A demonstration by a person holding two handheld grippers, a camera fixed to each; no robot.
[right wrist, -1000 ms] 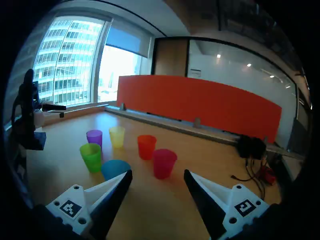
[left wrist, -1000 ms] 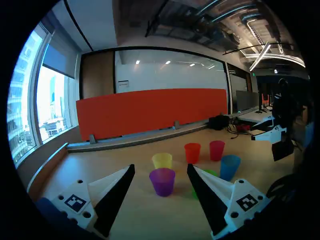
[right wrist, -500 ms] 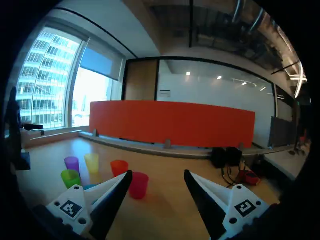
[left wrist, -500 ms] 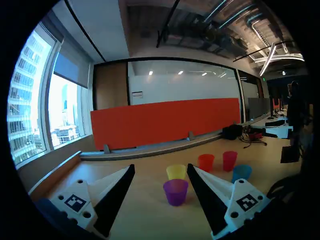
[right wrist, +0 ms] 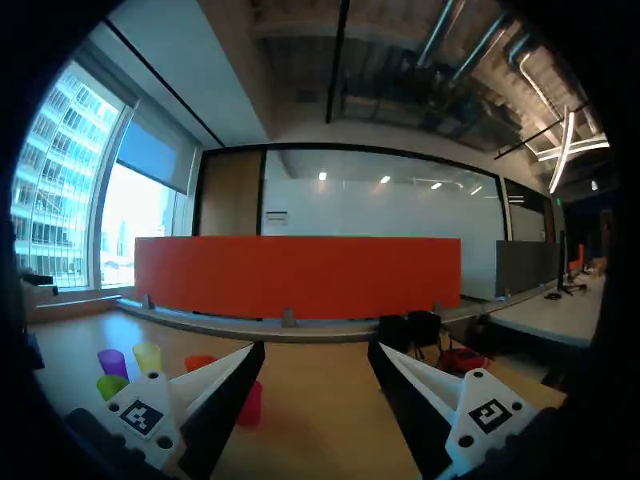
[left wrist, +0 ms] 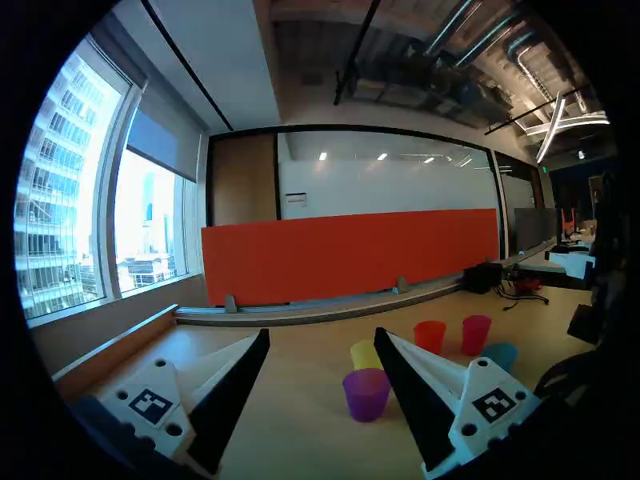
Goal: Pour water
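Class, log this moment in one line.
left tongs: open | right tongs: open | purple cup, yellow cup, orange cup, pink cup, blue cup: on table | pour: not begun

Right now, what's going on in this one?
A person holds two grippers at a wooden table. The left gripper and right gripper are both open and empty. Ahead of the left gripper stand a purple cup, yellow cup, orange cup, pink cup and blue cup. Pouring has not begun.
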